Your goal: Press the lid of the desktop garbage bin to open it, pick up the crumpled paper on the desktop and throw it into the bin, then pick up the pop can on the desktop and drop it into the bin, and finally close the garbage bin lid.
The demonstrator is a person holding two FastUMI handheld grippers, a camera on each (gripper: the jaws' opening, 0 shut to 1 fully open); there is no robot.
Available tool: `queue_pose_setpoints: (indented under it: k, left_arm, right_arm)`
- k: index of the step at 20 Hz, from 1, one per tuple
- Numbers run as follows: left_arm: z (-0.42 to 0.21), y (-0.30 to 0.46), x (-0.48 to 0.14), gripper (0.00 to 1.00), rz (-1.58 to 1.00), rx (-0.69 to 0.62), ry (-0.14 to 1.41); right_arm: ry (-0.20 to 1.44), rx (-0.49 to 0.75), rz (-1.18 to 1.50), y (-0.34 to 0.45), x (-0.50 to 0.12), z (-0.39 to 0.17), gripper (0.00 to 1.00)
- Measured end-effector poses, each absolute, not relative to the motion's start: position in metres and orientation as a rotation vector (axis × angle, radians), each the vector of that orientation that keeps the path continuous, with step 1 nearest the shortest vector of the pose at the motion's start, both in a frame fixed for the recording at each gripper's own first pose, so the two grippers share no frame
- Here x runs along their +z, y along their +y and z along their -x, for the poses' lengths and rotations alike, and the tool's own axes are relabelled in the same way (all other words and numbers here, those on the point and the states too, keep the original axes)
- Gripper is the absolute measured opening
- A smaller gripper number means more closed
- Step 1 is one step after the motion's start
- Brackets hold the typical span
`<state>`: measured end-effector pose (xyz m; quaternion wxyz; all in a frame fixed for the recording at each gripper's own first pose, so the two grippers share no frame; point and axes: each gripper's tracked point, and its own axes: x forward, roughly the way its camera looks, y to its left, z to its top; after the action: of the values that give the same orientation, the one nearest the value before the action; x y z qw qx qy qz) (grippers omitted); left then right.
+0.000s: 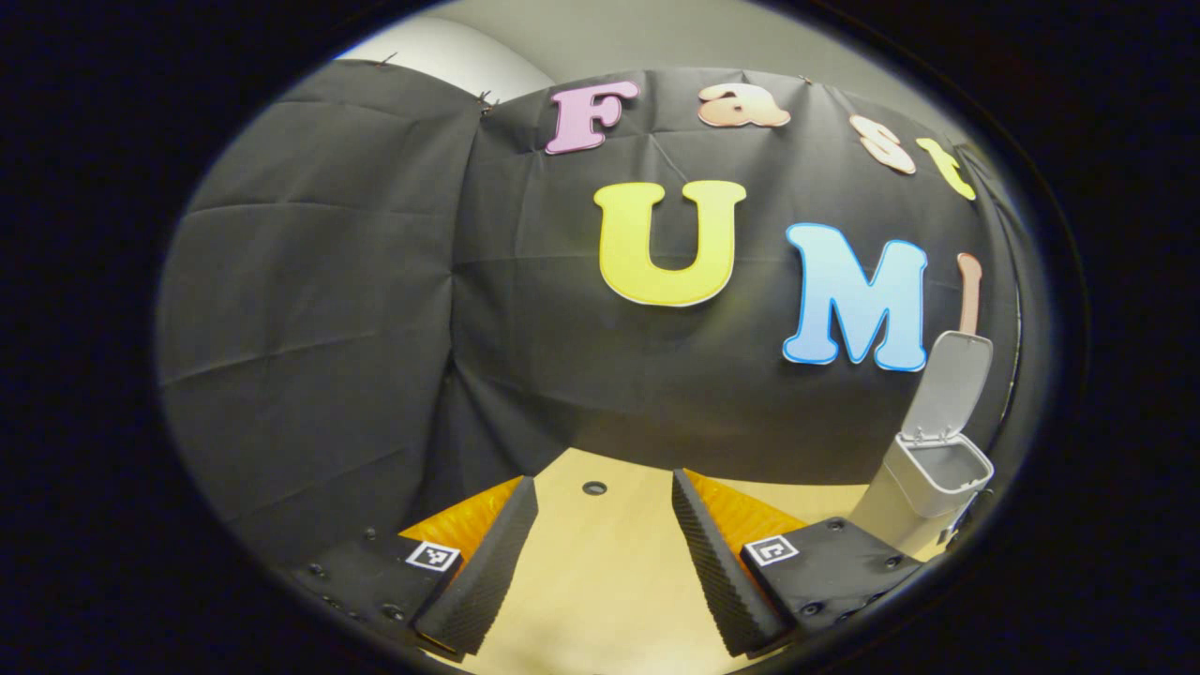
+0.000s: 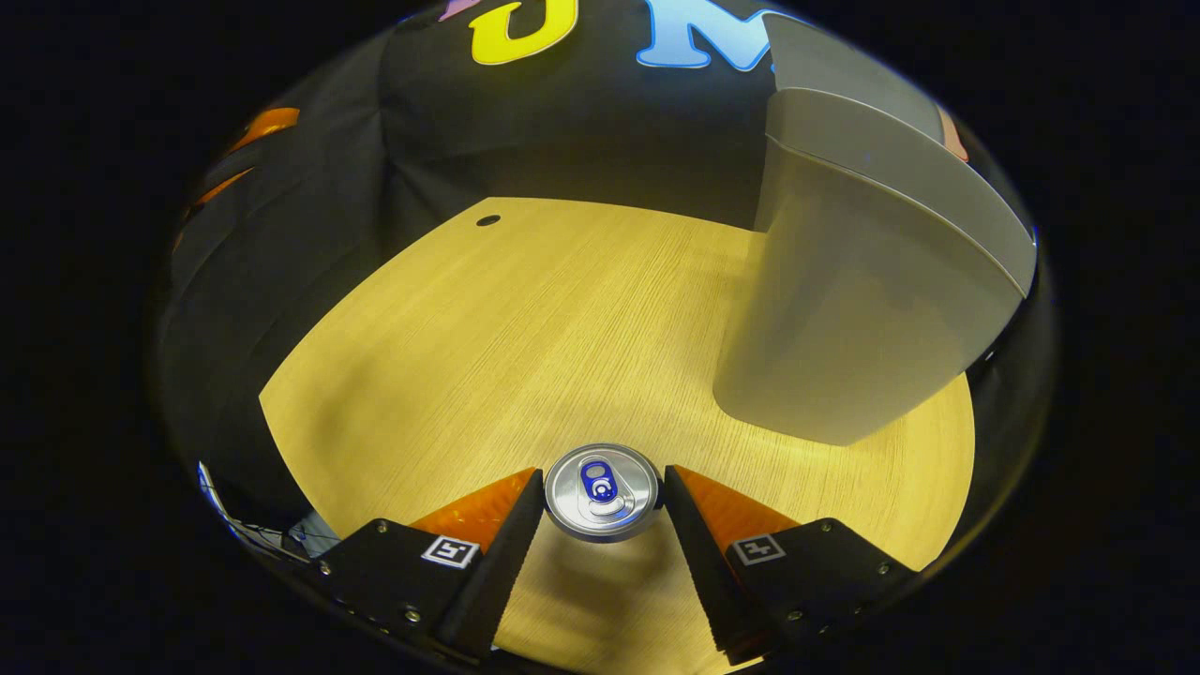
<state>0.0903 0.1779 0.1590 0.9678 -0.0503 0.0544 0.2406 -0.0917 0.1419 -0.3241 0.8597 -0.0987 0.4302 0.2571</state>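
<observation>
In the right gripper view I look down on the silver top of the pop can (image 2: 603,492), which stands upright between my fingers. My right gripper (image 2: 603,480) is shut on it, a finger pressing on each side. The grey garbage bin (image 2: 844,309) rises close by on the right, its lid (image 2: 825,66) tipped up. In the left gripper view the same bin (image 1: 923,492) stands at the far right with its lid (image 1: 952,384) raised and its mouth open. My left gripper (image 1: 605,483) hangs open above the table, nothing between its fingers.
The light wooden table (image 2: 525,328) has a small round hole (image 2: 487,221) near its far edge, seen as a hole (image 1: 594,487) in the left gripper view too. Black cloth walls close the booth behind and to the left.
</observation>
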Motion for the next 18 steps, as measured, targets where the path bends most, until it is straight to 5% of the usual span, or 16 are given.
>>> queue_pose_setpoints:
  k: [18]
  left_arm:
    - [-0.114,0.158,0.159,0.94,0.094,0.418,0.118]
  right_arm:
    - [0.571,0.561,0.115,0.166,-0.178,0.043,0.82]
